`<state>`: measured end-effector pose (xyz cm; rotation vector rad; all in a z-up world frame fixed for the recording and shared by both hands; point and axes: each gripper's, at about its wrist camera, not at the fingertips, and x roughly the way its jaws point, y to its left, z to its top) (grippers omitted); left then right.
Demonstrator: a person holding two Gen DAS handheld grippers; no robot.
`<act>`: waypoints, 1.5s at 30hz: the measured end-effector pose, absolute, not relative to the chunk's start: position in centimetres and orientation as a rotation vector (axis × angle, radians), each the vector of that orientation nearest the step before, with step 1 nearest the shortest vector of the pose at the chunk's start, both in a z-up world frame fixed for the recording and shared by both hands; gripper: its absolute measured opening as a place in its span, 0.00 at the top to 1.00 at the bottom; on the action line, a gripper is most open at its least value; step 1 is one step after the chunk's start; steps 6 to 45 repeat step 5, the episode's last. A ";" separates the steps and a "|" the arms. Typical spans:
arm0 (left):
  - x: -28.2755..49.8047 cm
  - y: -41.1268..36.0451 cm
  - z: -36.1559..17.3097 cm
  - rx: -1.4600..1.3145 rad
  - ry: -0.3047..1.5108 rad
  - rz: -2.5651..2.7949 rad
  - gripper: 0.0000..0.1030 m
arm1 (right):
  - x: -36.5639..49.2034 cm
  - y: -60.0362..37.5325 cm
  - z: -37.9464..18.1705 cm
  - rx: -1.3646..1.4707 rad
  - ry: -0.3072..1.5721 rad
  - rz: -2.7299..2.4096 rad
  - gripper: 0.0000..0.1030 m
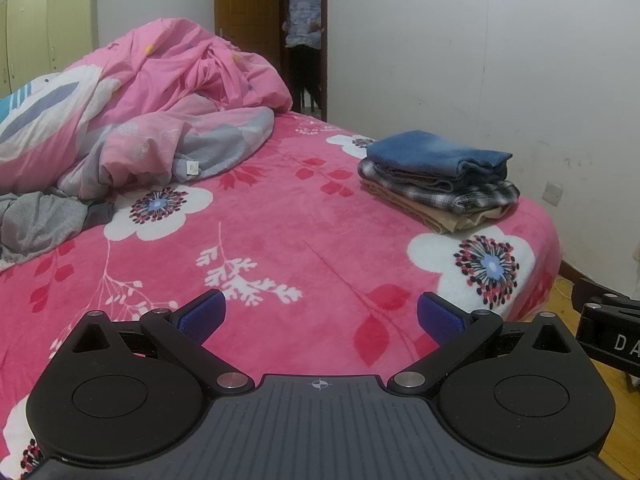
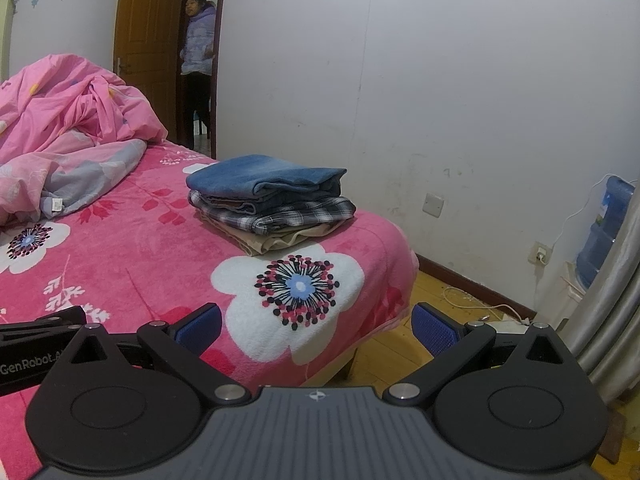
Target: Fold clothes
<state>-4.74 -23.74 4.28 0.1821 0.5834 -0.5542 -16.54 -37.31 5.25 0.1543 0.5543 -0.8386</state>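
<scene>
A stack of folded clothes (image 1: pixel 440 176) (image 2: pixel 268 196) rests near the bed's right edge: blue jeans on top, a plaid shirt under them, a beige garment at the bottom. A crumpled grey garment (image 1: pixel 36 224) lies at the left of the bed. My left gripper (image 1: pixel 320 318) hovers open over the pink blanket, well short of the stack, nothing between its blue pads. My right gripper (image 2: pixel 316 326) is open too, over the bed's front right corner. The right gripper's body (image 1: pixel 608 332) shows at the left wrist view's right edge.
A rumpled pink duvet (image 1: pixel 160 96) is heaped at the back left of the flowered bed (image 1: pixel 280 220). A person (image 2: pixel 198 60) stands in the doorway beyond. The white wall runs along the right, with a water jug (image 2: pixel 604 232), cables and a curtain on the wooden floor.
</scene>
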 end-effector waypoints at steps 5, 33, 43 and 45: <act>-4.6 -23.7 4.2 0.182 0.588 -0.554 0.00 | -16.5 -37.2 5.1 0.156 0.558 -0.838 0.00; -4.6 -23.7 4.2 0.182 0.588 -0.554 0.00 | -16.5 -37.2 5.1 0.156 0.558 -0.838 0.00; -4.6 -23.7 4.2 0.182 0.588 -0.554 0.00 | -16.5 -37.2 5.1 0.156 0.558 -0.838 0.00; -4.6 -23.7 4.2 0.182 0.588 -0.554 0.00 | -16.5 -37.2 5.1 0.156 0.558 -0.838 0.00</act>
